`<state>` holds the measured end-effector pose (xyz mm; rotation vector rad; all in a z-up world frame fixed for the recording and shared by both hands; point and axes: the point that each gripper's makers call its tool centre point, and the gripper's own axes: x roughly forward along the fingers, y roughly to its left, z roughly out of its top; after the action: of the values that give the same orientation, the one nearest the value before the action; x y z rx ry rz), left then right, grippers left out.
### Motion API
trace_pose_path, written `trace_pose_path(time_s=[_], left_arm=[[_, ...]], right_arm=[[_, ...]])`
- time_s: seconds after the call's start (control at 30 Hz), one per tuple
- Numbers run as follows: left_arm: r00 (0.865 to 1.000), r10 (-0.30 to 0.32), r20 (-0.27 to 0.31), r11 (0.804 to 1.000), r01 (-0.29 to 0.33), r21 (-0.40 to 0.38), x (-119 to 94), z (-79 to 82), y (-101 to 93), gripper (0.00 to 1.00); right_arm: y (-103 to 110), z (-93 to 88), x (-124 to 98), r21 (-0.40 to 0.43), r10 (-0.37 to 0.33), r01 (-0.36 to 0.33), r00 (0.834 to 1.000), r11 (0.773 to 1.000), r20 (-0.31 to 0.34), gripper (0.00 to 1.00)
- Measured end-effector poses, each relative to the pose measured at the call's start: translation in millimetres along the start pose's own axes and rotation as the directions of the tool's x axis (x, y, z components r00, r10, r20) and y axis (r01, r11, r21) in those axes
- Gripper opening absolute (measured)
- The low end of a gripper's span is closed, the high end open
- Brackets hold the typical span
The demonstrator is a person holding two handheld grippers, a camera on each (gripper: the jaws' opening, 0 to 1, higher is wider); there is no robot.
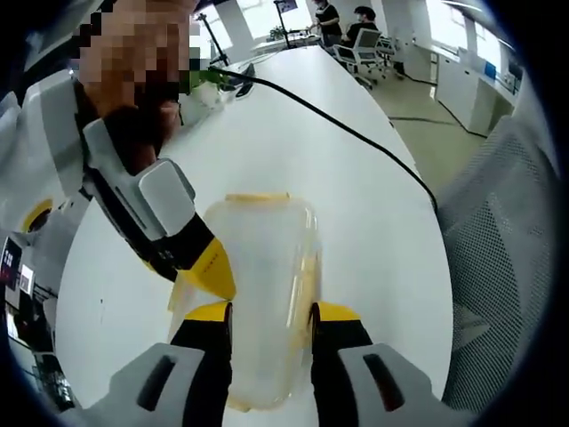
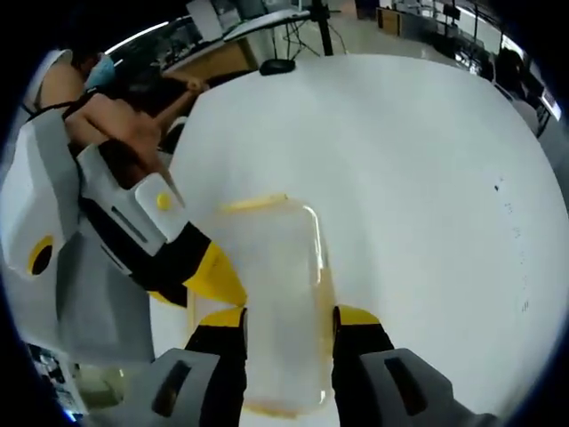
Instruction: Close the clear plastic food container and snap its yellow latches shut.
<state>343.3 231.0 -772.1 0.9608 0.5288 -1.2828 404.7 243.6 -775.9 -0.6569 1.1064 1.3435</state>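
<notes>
The clear plastic container (image 1: pixel 267 267) lies on the white table (image 1: pixel 373 258) with its lid on. A yellow latch (image 1: pixel 256 197) sits at its far end, and another shows along its right side (image 1: pixel 313 271). My left gripper (image 1: pixel 271 322) straddles the near end, its yellow-tipped jaws against both sides. My right gripper (image 1: pixel 209 271) comes in from the left, one yellow tip on the container's left rim. In the right gripper view the container (image 2: pixel 280 285) sits between the right gripper's (image 2: pixel 289 325) jaws. There the left gripper (image 2: pixel 213 280) touches its left edge, and the far latch (image 2: pixel 253 204) shows too.
A black cable (image 1: pixel 356 133) runs across the table behind the container. A grey mesh chair (image 1: pixel 507 258) stands at the table's right edge. People sit at desks far back (image 1: pixel 347 22). A small dark object (image 2: pixel 277 65) rests on the table's far edge.
</notes>
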Motion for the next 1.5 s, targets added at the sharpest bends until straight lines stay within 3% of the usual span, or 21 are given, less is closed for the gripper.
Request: trace_pose_path(time_s=[0.37, 0.87, 1.0, 1.23, 1.5], left_arm=[[1.0, -0.009, 0.015, 1.0, 0.009, 0.007, -4, -2.3, 0.7, 0.34], [1.0, -0.017, -0.007, 0.999, 0.017, 0.048, -5, -2.6, 1.5, 0.36], [0.999, -0.033, -0.006, 0.998, 0.033, 0.047, -6, -2.3, -2.0, 0.42], [0.998, -0.059, -0.012, 0.996, 0.06, 0.063, -7, -2.6, -7.0, 0.48], [0.998, -0.062, -0.012, 0.996, 0.062, 0.069, -10, -4.2, -5.8, 0.56]], right_arm=[[2, -2.6, -3, 0.016, -0.014, 0.013, 0.999, 1.0, 0.04, 0.37], [2, 0.3, -6, -0.01, -0.079, 0.079, 0.996, 0.997, 0.036, 0.37], [2, 0.1, -8, -0.014, -0.094, 0.095, 0.995, 0.995, 0.042, 0.38], [9, -3.8, -6, -0.015, -0.092, 0.093, 0.995, 0.996, 0.037, 0.49], [7, -9.7, -12, -0.017, -0.125, 0.126, 0.991, 0.992, 0.044, 0.51]])
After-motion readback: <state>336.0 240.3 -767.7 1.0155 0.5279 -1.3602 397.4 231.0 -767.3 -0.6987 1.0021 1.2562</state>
